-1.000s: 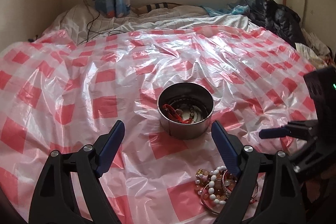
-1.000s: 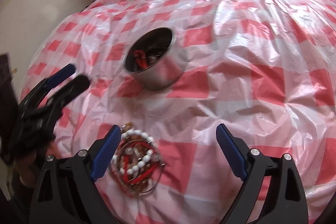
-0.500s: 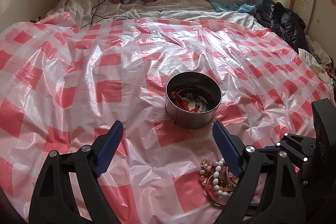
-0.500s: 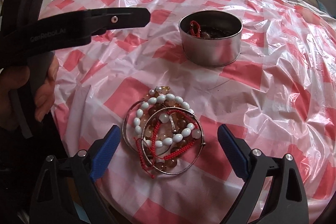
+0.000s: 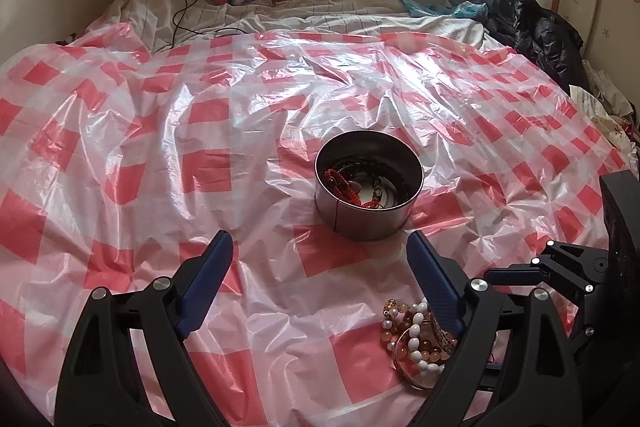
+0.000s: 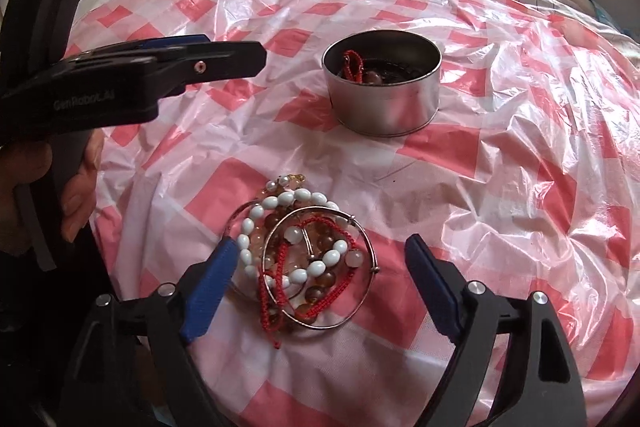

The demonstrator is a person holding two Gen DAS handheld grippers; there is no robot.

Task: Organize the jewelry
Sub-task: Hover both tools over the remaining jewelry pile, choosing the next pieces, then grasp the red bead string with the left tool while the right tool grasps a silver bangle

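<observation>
A round metal tin [image 5: 368, 195] sits on the red-checked plastic sheet and holds a red cord bracelet and dark beads; it also shows in the right wrist view [image 6: 382, 83]. A pile of bracelets [image 6: 304, 255] lies on the sheet: white beads, amber beads, silver bangles, red cord. My right gripper [image 6: 320, 259] is open and hovers low over the pile, jaws on either side of it. My left gripper [image 5: 320, 247] is open and empty, short of the tin. The pile shows partly behind its right finger [image 5: 412, 339]. The left gripper shows from the side in the right wrist view [image 6: 256, 57].
The plastic sheet [image 5: 200, 131] covers a bed. White bedding and a black cable [image 5: 180, 15] lie beyond it. Dark clothes [image 5: 540, 31] are heaped at the far right. A window and curtain stand behind.
The right gripper has swung down and closer to the bracelet pile, which is now between its jaws. The left gripper has drifted slightly left and back; the tin has not moved.
</observation>
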